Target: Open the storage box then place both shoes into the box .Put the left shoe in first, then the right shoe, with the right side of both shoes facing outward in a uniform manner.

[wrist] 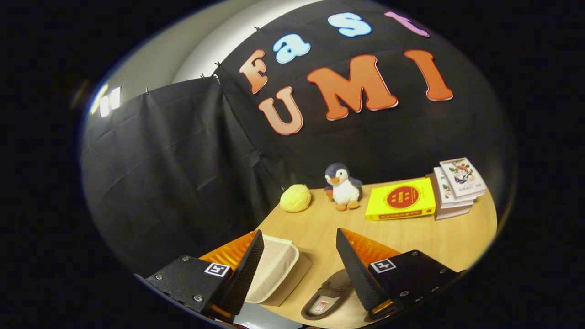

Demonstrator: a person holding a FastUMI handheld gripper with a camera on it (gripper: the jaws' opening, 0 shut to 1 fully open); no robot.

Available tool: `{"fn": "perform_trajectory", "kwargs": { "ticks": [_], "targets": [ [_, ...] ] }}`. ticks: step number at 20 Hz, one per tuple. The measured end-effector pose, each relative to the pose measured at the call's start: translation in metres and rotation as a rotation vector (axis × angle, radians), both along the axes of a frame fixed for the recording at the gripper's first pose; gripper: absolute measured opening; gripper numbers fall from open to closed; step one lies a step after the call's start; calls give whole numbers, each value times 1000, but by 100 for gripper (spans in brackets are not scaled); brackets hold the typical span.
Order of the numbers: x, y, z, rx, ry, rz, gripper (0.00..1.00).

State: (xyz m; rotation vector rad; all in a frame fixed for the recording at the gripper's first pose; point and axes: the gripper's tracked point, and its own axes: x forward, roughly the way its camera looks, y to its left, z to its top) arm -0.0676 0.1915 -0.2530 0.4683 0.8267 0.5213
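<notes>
My gripper (299, 237) hangs open above the wooden table (411, 237), with nothing between its fingers. A beige storage box (274, 269) sits low between the fingers, close to the left finger, its top facing me; whether it has a lid I cannot tell. A brown slipper (327, 294) lies on the table beside the box, right by the right finger, its inside showing. Part of the slipper is hidden behind that finger.
Beyond the fingers, near the black cloth wall, stand a yellow round soft thing (295, 198), a plush penguin (343, 186), a yellow book (401, 199) and a stack of books (457, 187). The table's left edge runs past the box.
</notes>
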Motion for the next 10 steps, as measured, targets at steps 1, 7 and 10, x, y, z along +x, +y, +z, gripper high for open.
{"fn": "perform_trajectory", "kwargs": {
  "ticks": [1,7,10],
  "targets": [
    [-3,7,-7,16,33,15,96],
    [-39,55,-57,72,223,137,96],
    [-66,82,-87,97,332,206,96]
  ]
}}
